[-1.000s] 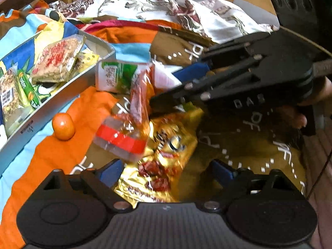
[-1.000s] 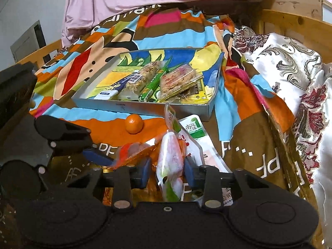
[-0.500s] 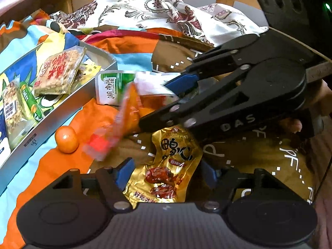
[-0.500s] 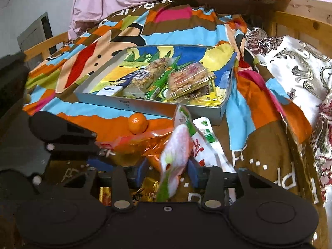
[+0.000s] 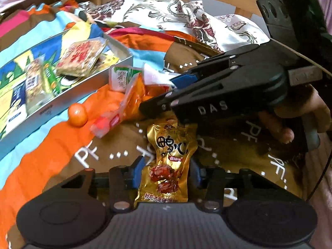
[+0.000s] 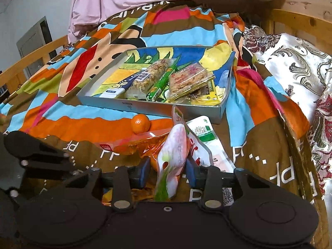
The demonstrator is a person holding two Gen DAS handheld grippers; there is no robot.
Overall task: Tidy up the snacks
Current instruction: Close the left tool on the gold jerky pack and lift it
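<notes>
My left gripper [image 5: 166,173] is shut on a gold snack packet [image 5: 168,161] and holds it upright. My right gripper [image 6: 167,172] is shut on a pink and green pouch [image 6: 172,159]; it shows from the side in the left wrist view [image 5: 180,89]. An orange wrapper [image 6: 137,144] lies under the pouch, and a green and white packet [image 6: 204,132] lies beside it. The grey tray [image 6: 145,105] holds several snack bars and packets. A small orange [image 6: 140,123] sits in front of the tray.
A colourful blanket [image 6: 62,116] covers the bed. A white patterned quilt [image 6: 300,62] is bunched at the right. Wooden bed rails [image 6: 300,18] run along the far and left sides. The holder's hand [image 5: 290,120] grips the right tool.
My left gripper closed on the gold packet and lifted it clear. My right gripper rose with the pouch, and the orange wrapper dropped lower beside it.
</notes>
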